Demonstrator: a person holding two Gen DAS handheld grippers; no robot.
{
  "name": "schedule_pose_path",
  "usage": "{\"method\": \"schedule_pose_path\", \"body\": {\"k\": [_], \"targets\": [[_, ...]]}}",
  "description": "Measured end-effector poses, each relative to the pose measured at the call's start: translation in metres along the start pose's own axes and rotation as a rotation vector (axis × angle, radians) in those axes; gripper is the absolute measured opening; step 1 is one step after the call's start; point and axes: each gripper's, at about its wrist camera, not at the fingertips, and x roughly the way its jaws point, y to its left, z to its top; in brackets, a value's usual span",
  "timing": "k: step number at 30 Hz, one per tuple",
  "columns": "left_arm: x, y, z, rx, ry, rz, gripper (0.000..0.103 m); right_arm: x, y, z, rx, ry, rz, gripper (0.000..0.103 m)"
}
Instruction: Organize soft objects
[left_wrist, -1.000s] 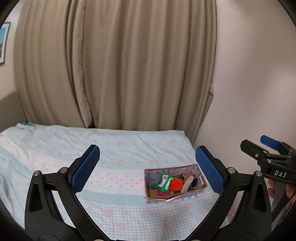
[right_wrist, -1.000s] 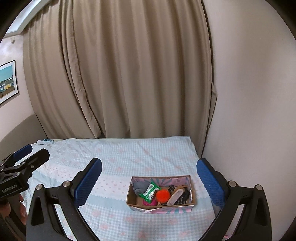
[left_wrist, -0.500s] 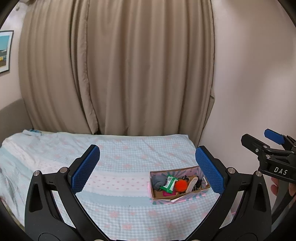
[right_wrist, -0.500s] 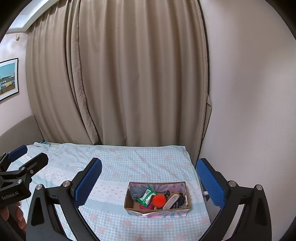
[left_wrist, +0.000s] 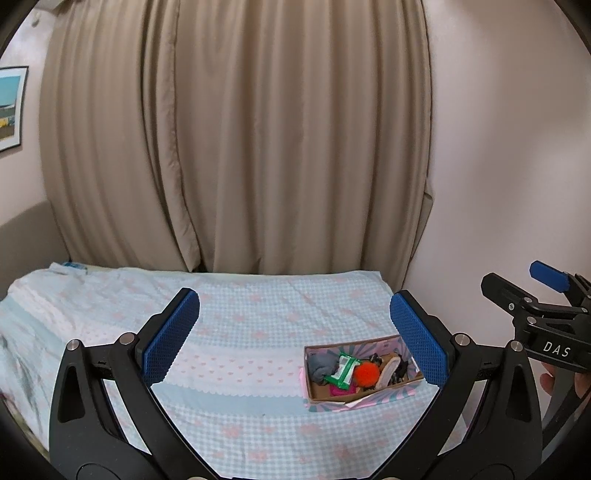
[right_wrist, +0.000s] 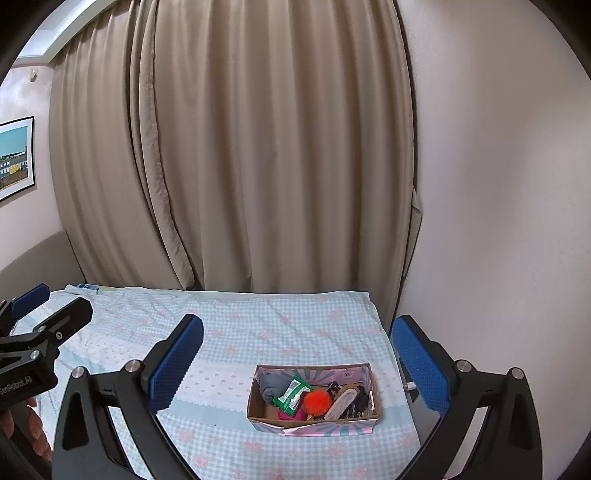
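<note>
A small cardboard box (right_wrist: 314, 423) with a pink and teal pattern sits on the bed near its right edge; it also shows in the left wrist view (left_wrist: 364, 398). In it lie a grey cloth (right_wrist: 272, 384), a green packet (right_wrist: 292, 395), an orange pompom (right_wrist: 317, 401), a pink item and dark pieces. My left gripper (left_wrist: 295, 341) is open and empty, well back from the box. My right gripper (right_wrist: 297, 360) is open and empty, above and back from the box.
The bed has a blue checked sheet with pink hearts (right_wrist: 258, 332). Beige curtains (right_wrist: 258, 166) hang behind it. A pale wall (right_wrist: 498, 221) runs along the bed's right side. A framed picture (right_wrist: 14, 157) hangs on the left wall.
Both grippers have pulled back and up from the bed, so the box looks smaller and lower. Both stay open and empty.
</note>
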Motion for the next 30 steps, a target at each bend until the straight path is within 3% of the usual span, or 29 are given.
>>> {"method": "schedule_pose_path", "body": {"k": [30], "targets": [[0.01,0.012,0.006,-0.024,0.018,0.021,0.103,0.009,-0.001,0.007,-0.009,0.0,0.0,0.102]]}}
